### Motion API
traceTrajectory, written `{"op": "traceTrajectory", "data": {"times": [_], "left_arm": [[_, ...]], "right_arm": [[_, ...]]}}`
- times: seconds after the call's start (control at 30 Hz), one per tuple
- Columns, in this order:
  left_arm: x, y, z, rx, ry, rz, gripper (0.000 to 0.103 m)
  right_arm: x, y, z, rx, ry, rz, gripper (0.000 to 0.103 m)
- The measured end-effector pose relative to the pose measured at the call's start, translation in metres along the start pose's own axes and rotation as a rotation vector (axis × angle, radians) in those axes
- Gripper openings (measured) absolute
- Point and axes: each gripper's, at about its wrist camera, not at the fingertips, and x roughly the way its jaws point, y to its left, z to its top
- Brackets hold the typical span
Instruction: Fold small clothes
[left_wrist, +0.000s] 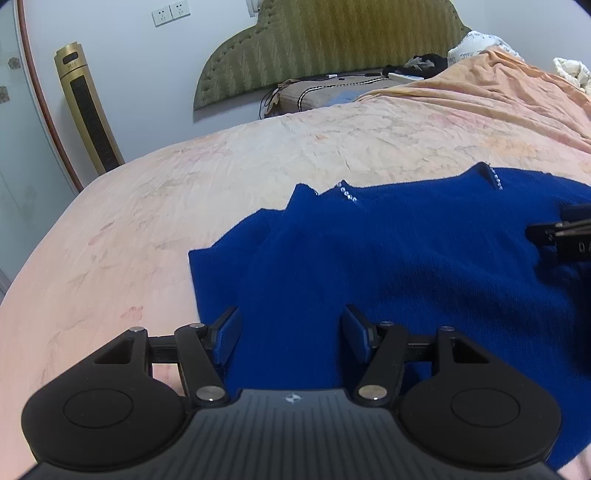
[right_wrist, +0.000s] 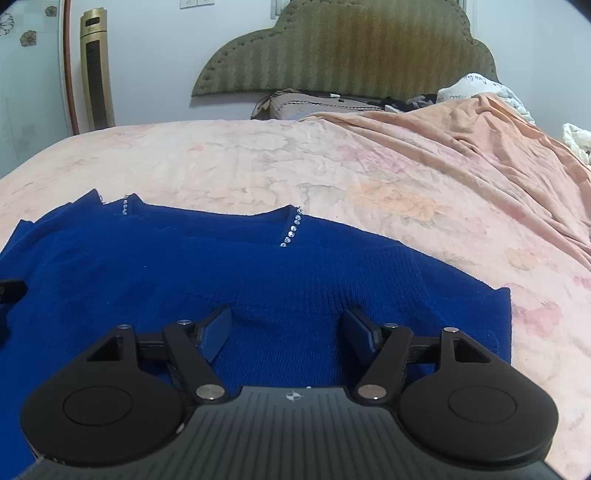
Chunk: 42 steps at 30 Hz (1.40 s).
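Blue sweater (right_wrist: 229, 280) is lying flat on the bed (right_wrist: 295, 162). My left hand-held gripper (left_wrist: 291, 334) and right hand-held gripper (right_wrist: 286, 332) both hang open over it, holding nothing. Tip: pinch matching edges evenly so the fold lands square.

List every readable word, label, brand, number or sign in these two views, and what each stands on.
None can be read with certainty.
White pillow: dark handwriting-style print, too blurred.
Gold tower fan: small top mark, too small.
Right gripper body: pale characters, cut off at the edge.
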Motion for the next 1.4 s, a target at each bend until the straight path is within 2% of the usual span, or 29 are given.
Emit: {"op": "traceTrajectory", "data": {"times": [0.4, 0.63, 0.77, 0.87, 1.13, 1.3, 1.4], "left_arm": [[-0.013, 0.001, -0.014, 0.021, -0.005, -0.003, 0.061], [-0.030, 0.014, -0.014, -0.008, -0.017, -0.037, 0.062], [-0.039, 0.023, -0.010, -0.019, -0.039, -0.045, 0.063], [-0.043, 0.035, -0.008, -0.043, -0.046, -0.058, 0.073], [-0.044, 0.067, -0.010, -0.108, -0.031, -0.065, 0.073], [-0.045, 0.077, -0.014, -0.113, -0.032, -0.053, 0.073], [-0.046, 0.083, -0.016, -0.117, -0.034, -0.050, 0.073]], "right_arm": [[0.005, 0.000, 0.008, 0.002, 0.045, -0.019, 0.077], [-0.003, 0.005, 0.014, 0.022, 0.070, -0.044, 0.083], [-0.015, 0.019, 0.017, -0.028, 0.050, -0.063, 0.088], [-0.023, 0.028, 0.020, -0.055, 0.044, -0.077, 0.093], [-0.029, 0.052, 0.023, -0.166, 0.042, -0.147, 0.094], [-0.032, 0.068, 0.025, -0.236, 0.030, -0.196, 0.095], [-0.034, 0.072, 0.027, -0.242, 0.027, -0.197, 0.096]]}}
